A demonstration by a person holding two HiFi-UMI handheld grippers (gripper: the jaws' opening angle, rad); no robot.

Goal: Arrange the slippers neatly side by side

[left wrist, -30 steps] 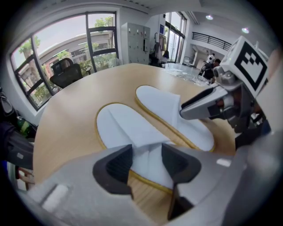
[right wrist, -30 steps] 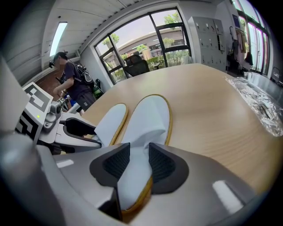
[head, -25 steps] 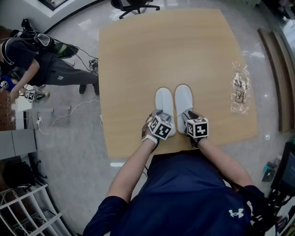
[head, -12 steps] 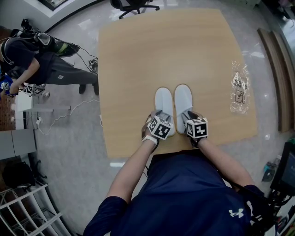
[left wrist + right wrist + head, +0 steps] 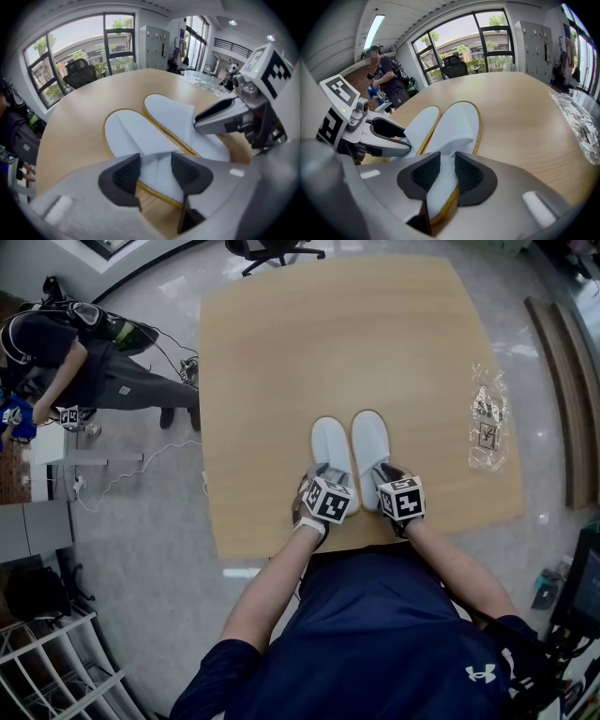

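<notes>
Left slipper and right slipper lie paired at centre frame; the right tool, its jaws just closing, pinches the right heel, the left tool straddles the left heel, spread; seemingly only release remains.

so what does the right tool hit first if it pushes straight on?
The right slipper: its heel already sits between the jaws of the right tool, which have just been closing on it. Past that, probably the table.

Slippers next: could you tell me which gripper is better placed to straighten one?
Right, probably: the right gripper has just been closing its jaws on the right slipper; the left gripper has its jaws apart around the left slipper.
</notes>
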